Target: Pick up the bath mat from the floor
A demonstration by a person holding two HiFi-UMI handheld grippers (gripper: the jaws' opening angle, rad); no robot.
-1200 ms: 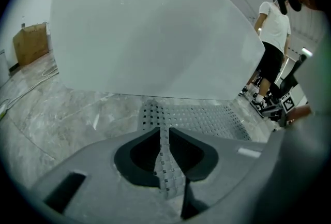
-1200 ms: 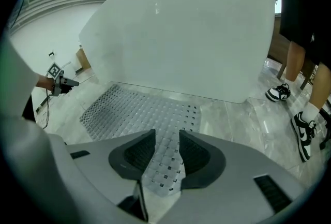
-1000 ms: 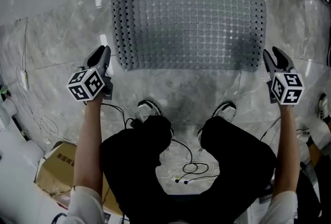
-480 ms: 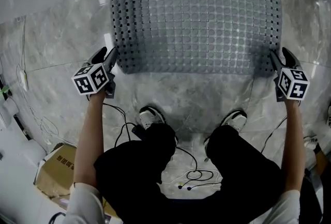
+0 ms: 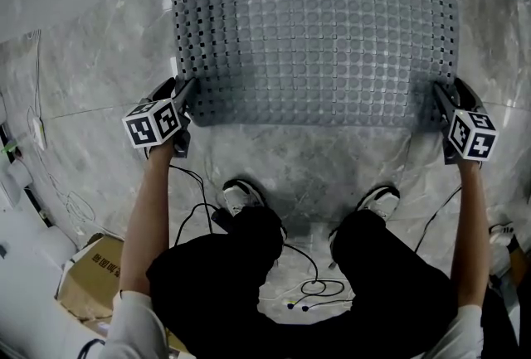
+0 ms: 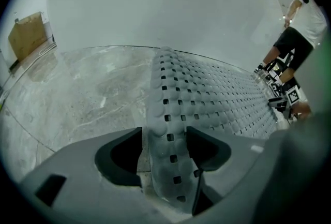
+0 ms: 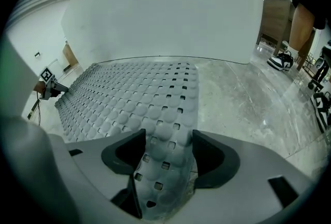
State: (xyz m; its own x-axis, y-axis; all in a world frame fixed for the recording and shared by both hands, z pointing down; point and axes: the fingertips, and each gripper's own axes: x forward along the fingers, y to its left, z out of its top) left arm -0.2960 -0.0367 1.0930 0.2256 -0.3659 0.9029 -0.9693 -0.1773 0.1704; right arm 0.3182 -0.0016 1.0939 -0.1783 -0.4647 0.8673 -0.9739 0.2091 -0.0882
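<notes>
Listing items as I read them from my three views.

Item 1, bath mat (image 5: 315,42): grey and rubbery, covered in round studs and small square holes. It lies spread flat on the pale marble floor (image 5: 315,158), ahead of the operator's feet, with its long side running left to right.

Item 2, left hand-held gripper (image 5: 184,92): at the mat's near left corner. In the left gripper view the mat's (image 6: 217,99) left edge runs straight in between the jaws of this hand-held gripper (image 6: 164,137). The jaws are opening around the edge and are not clamped on it; I see a sliver of floor between the left jaw and the mat.

Item 3, right hand-held gripper (image 5: 444,96): at the mat's near right corner, mirroring the other. In the right gripper view the mat's (image 7: 134,93) right edge sits between the jaws of this hand-held gripper (image 7: 168,140). These jaws are also opening, with nothing pinched that I can make out.

Item 4, surroundings: two pale shoes (image 5: 241,196) planted just behind the mat, dark cables (image 5: 307,287) trailing on the floor between the legs, and a cardboard box (image 5: 91,274) at lower left, well apart from the mat.
</notes>
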